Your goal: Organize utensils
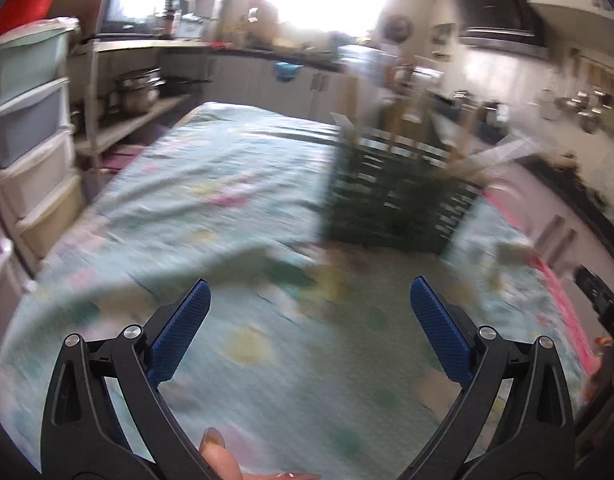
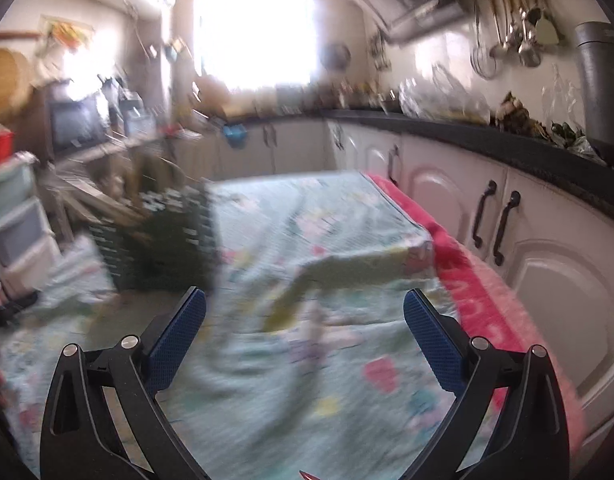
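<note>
Grippers poised above a cloth-covered table, both empty.
The left gripper and right gripper have jaws spread, ready to grasp; blurred utensils stand in the dark slatted basket, a yellowish utensil lies loose on the tablecloth.

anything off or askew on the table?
The cloth is rumpled, with a raised fold at its right edge. The dark slatted basket looks upright. Both views are motion-blurred, so nothing finer shows. Both tongs, left and right, are open and empty.

Before me a pale floral cloth covers the bench; plastic drawers stand left, white cabinets right, a bright window ahead.
</note>
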A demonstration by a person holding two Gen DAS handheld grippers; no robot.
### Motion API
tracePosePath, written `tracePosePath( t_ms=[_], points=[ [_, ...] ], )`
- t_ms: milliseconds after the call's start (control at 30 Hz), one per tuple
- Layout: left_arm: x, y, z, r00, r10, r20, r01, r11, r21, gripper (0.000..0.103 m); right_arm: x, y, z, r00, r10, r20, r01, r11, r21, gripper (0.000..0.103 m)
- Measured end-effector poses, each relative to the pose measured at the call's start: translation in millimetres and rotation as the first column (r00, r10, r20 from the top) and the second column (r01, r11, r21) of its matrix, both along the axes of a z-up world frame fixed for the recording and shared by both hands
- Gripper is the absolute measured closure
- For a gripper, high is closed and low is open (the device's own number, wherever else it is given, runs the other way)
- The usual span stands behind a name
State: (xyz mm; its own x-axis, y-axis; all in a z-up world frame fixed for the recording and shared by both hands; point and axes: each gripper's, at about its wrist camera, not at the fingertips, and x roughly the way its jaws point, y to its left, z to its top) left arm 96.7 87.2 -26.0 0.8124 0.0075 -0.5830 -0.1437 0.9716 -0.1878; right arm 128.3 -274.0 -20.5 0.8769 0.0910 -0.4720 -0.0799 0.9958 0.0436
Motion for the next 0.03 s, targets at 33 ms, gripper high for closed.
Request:
tracePosePath(
  t_ms=[33],
  points=[
    [13.4,12.5,2.4,0.999,0.03,-0.024,-0.029,0.999,0.033,0.011,23.3,-6.5,-3.0,0.998,-0.02,-0.059,0.018,0.999,-0.03,0.007]
  ],
)
